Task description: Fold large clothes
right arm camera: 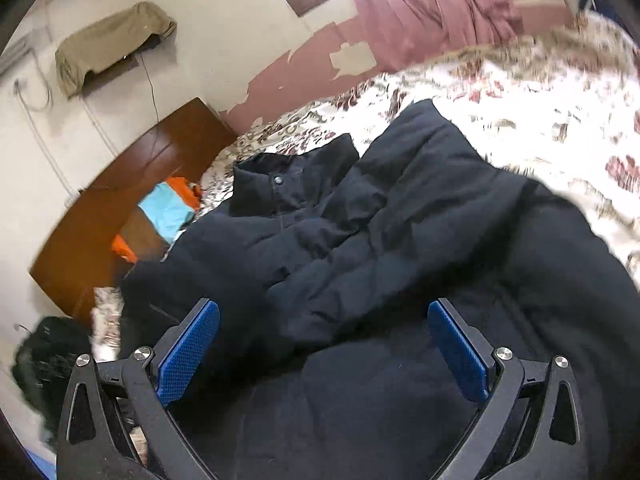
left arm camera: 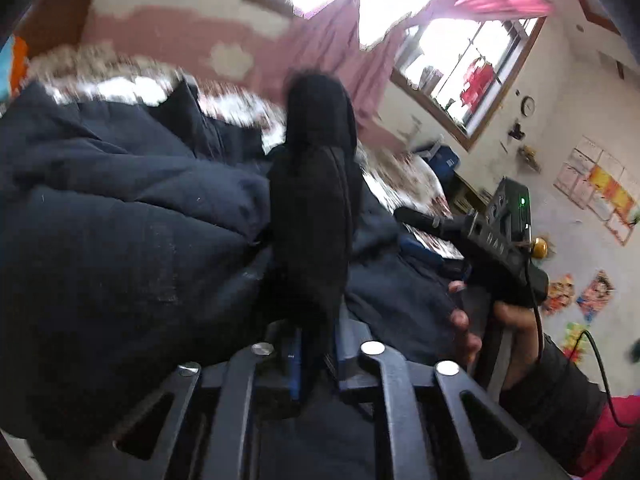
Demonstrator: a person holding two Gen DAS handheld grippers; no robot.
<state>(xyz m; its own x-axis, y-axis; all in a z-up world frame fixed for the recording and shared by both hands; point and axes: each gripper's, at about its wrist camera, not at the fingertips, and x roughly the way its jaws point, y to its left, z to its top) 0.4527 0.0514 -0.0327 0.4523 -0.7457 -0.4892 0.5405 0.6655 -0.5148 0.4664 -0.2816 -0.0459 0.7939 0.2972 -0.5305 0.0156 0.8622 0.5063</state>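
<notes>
A dark navy padded jacket [right arm camera: 360,220] lies bunched on a floral bed sheet [right arm camera: 520,120], collar toward the headboard. In the left wrist view the same jacket [left arm camera: 120,220] fills the left half. One black sleeve end [left arm camera: 316,160] stands up from my left gripper [left arm camera: 320,356], whose blue pads sit close together with the fabric pinched between them. My right gripper [right arm camera: 324,352] hovers just over the jacket's near part, jaws wide apart and nothing between them. A person's hand [left arm camera: 464,320] holds that right tool at the right of the left wrist view.
A wooden headboard [right arm camera: 120,220] bounds the bed at the left, with an orange and light blue item [right arm camera: 168,208] against it. Pink curtains [right arm camera: 420,8] hang behind the bed, and a window [left arm camera: 460,68] lies beyond. A black bag [right arm camera: 44,360] sits low on the left.
</notes>
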